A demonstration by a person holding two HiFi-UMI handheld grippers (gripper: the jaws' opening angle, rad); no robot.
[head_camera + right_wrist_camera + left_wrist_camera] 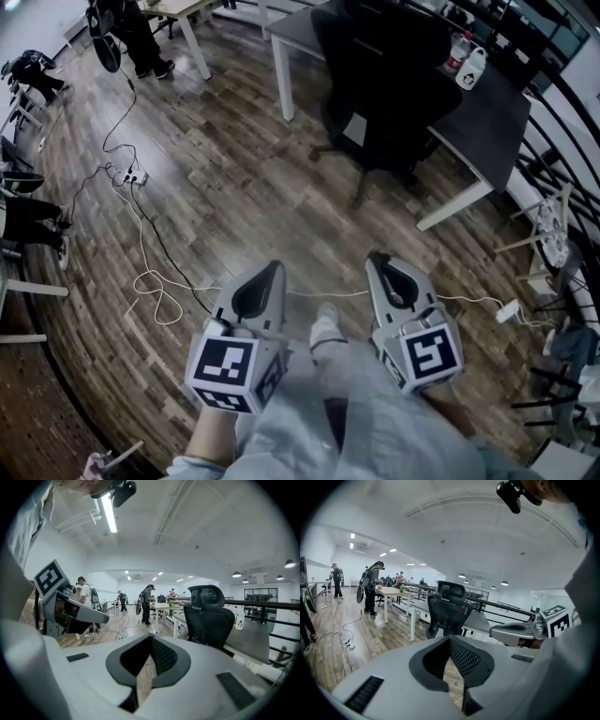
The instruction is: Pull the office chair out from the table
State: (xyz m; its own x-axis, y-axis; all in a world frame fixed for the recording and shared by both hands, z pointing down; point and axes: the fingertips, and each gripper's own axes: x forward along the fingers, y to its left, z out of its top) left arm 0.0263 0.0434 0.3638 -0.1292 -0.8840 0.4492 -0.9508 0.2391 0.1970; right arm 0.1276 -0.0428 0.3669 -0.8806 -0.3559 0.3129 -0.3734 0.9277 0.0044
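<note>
Approach step, nothing touched yet. Office chair [382, 89] parked against dark table [492, 117], backrest facing this way, well apart from both grippers. Left gripper [275, 269] and right gripper [378, 259] side by side over wooden floor [216, 187], jaws on both pressed together, empty. Next, likely: close in, spread jaws, grip backrest, pull back.

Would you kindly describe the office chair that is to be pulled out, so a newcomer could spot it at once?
Find the dark-topped table with white legs at the head view's top right. The office chair stands drawn up to its near side, its back toward the camera. It is the only seat there: black, with a tall back, a headrest and a star base.
</note>
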